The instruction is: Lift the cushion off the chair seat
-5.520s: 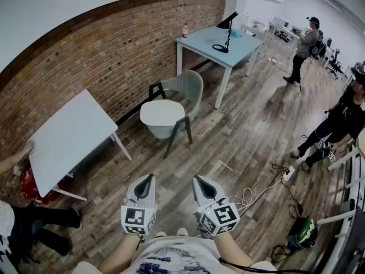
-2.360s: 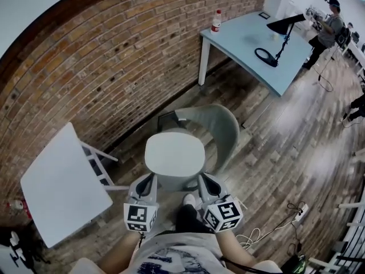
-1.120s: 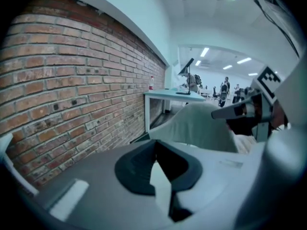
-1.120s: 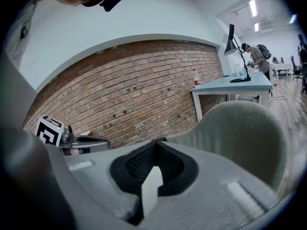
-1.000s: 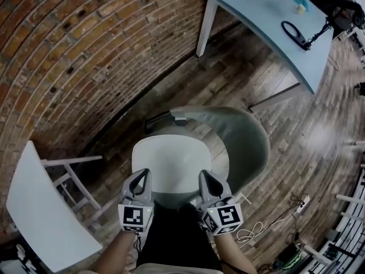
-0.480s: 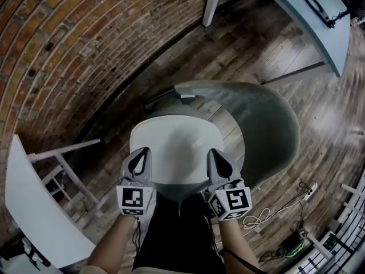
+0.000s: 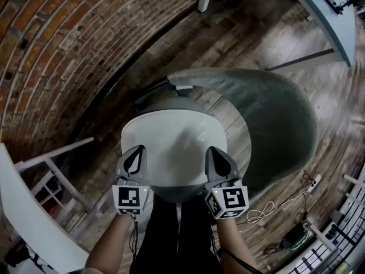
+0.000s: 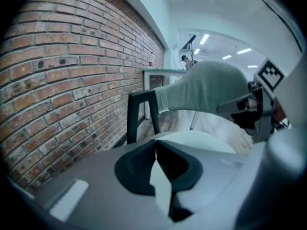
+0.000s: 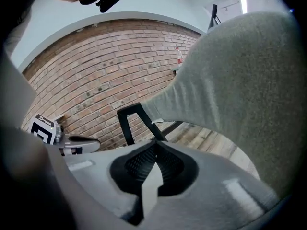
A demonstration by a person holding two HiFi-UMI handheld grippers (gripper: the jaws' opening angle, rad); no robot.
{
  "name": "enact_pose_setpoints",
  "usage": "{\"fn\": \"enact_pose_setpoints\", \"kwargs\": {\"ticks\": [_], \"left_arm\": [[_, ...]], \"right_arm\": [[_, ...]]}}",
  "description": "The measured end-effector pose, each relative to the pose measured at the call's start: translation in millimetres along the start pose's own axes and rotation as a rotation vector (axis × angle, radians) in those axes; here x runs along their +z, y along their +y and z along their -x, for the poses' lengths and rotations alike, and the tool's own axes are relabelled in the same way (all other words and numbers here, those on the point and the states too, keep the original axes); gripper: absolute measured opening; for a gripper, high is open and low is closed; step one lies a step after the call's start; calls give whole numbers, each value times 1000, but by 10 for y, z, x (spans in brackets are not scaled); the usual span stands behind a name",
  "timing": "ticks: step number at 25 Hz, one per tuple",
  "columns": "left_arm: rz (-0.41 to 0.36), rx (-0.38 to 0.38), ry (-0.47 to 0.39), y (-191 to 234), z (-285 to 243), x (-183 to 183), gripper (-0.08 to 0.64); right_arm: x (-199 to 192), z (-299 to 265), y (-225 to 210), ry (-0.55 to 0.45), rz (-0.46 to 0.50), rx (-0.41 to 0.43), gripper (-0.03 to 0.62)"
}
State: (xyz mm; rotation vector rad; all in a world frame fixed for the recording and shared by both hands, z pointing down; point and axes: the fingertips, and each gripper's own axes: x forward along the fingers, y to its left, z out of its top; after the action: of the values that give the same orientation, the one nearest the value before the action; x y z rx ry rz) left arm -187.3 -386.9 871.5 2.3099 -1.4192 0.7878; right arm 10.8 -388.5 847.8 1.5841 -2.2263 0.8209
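A white rounded cushion (image 7: 174,147) lies flat on the seat of a chair with a grey-green curved back (image 7: 279,119) and black legs. My left gripper (image 7: 138,149) is shut and empty, its tip at the cushion's near left edge. At the near right edge sits my right gripper (image 7: 210,150), also shut with nothing in it. Whether either tip touches the cushion I cannot tell. In the left gripper view the closed left gripper (image 8: 156,142) points over the cushion (image 8: 201,139) toward the chair back (image 8: 211,92). The right gripper view shows the closed right gripper (image 9: 155,143) under the chair back (image 9: 249,75).
A brick wall (image 7: 63,44) runs close behind the chair. A white table (image 7: 31,218) stands at the left and a pale blue table (image 7: 333,13) at the top right. Cables (image 7: 268,213) lie on the wood floor at the right. The person's dark trouser legs (image 7: 177,233) are against the seat front.
Both grippers have sunk toward the chair and now flank the cushion's near edge. The chair and cushion fill more of the head view. Both jaws stayed shut.
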Motion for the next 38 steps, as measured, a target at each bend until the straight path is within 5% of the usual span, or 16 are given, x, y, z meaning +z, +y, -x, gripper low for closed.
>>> {"fn": "enact_pose_setpoints", "kwargs": {"ticks": [10,12,16,26,30,38], "left_arm": [[32,-11,56,55,-214,-302,20],[49,3,79,118,-250,-385,77],[96,33,127,244,-276,-564,204],[254,90,200,471,-351,-990,410],[287,90,228,493,-378,-1092,462],[357,47,286,419,-455,-1250,463]], "right_arm": [[-372,-217,-177,64,-55,-63,2],[-441,-246,-248,84,-56,-81,105],[-588,-277,-399,126,-93,-111,157],[-942,-386,-643,203,-162,-202,491],[-1054,-404,-727,227,-182,-230,541],[-1313,-444,-823,311,-245,-221,543]]}}
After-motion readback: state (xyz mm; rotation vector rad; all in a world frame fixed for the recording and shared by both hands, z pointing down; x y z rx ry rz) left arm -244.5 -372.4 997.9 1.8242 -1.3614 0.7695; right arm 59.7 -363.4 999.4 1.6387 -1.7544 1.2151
